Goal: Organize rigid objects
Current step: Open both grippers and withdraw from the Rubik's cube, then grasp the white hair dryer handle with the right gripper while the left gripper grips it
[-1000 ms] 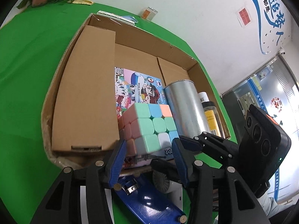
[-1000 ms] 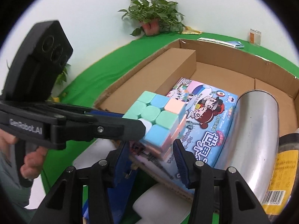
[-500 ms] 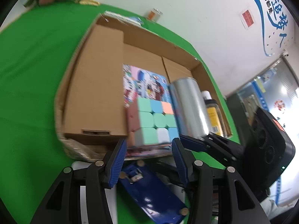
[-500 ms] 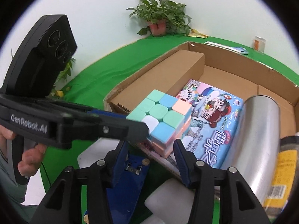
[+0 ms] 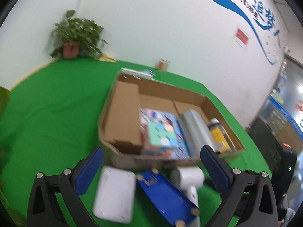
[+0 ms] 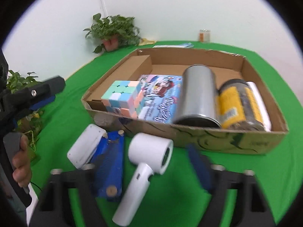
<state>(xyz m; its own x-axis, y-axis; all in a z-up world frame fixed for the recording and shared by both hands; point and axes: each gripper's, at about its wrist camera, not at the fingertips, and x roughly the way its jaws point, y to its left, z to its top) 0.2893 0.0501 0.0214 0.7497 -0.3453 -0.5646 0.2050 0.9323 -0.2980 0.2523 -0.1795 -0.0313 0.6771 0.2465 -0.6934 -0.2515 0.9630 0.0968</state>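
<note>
The pastel puzzle cube (image 6: 124,99) is seen resting on the illustrated box (image 6: 161,102) inside the cardboard tray (image 6: 227,141), near the tray's front-left corner. Beside it a silver can (image 6: 198,96) and a yellow-labelled jar (image 6: 239,106) are laid on their sides. The left gripper (image 5: 151,170) is being opened, its blue pads (image 5: 212,162) spread wide with nothing gripped between them. The right gripper (image 6: 149,172) is blurred; its jaws are being closed, and only the white hair dryer (image 6: 147,160) on the green cloth (image 6: 246,179) is framed between them, untouched. A blue case (image 6: 111,162) and a white device (image 6: 86,149) are left lying in front of the tray
</note>
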